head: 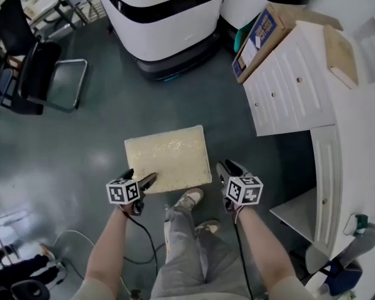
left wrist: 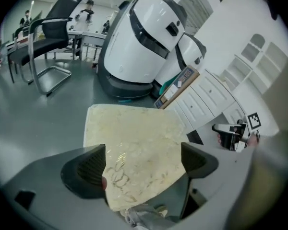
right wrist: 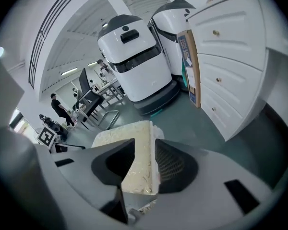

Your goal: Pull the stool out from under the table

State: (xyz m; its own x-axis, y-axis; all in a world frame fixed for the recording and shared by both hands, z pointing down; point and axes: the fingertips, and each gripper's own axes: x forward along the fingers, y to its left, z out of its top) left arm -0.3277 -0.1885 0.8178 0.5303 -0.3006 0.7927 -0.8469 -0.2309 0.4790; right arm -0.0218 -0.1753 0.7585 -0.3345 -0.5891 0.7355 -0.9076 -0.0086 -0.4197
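The stool (head: 169, 156) is a low seat with a cream padded top, standing on the grey floor just ahead of my feet. My left gripper (head: 140, 179) is at its near left corner. In the left gripper view the jaws (left wrist: 144, 164) stand wide apart, with the stool's (left wrist: 134, 143) corner between them and only the left jaw near its edge. My right gripper (head: 225, 167) is at the near right corner. Its jaws (right wrist: 145, 162) sit close together, one on top of the stool's (right wrist: 134, 176) right edge and one on its side.
A white table with drawers (head: 294, 86) curves along the right, with a cardboard box (head: 262, 36) leaning on it. Two big white machines (head: 169, 17) stand beyond the stool. A black chair (head: 31, 74) is at the far left. My shoes (head: 189, 199) are at the stool's near edge.
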